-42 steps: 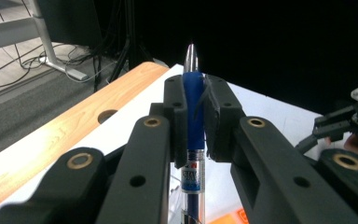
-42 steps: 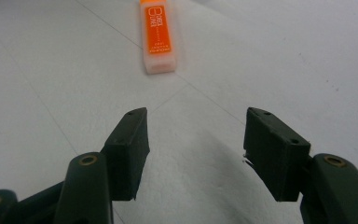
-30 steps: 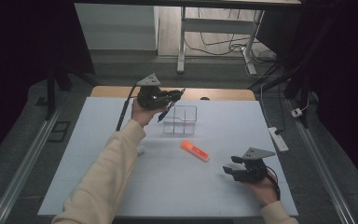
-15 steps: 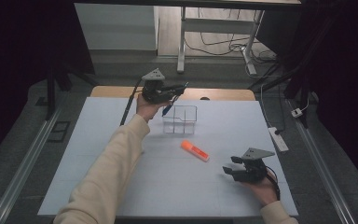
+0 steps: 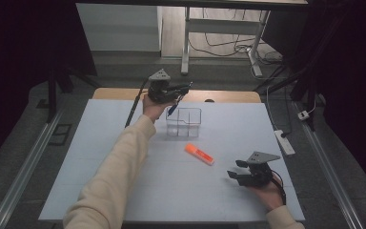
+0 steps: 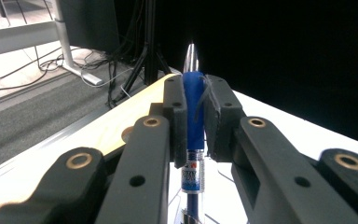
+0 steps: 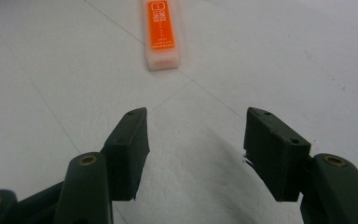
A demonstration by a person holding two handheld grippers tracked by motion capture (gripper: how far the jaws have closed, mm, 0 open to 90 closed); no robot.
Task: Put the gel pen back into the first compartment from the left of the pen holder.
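- Up close, the pen (image 6: 194,140) has a blue body, a silver tip at the top and a clear section with a printed label lower down.
- It is clamped between the jaws of the left gripper (image 6: 195,112), held above the far edge of the bench (image 5: 100,157) just over the clear container (image 5: 184,122).
- Its lower end is cut off at the bottom of the left gripper view, and the label print is too small to read.
- Near the orange eraser (image 7: 160,32), the right gripper (image 7: 196,149) has its jaws apart with nothing between them.
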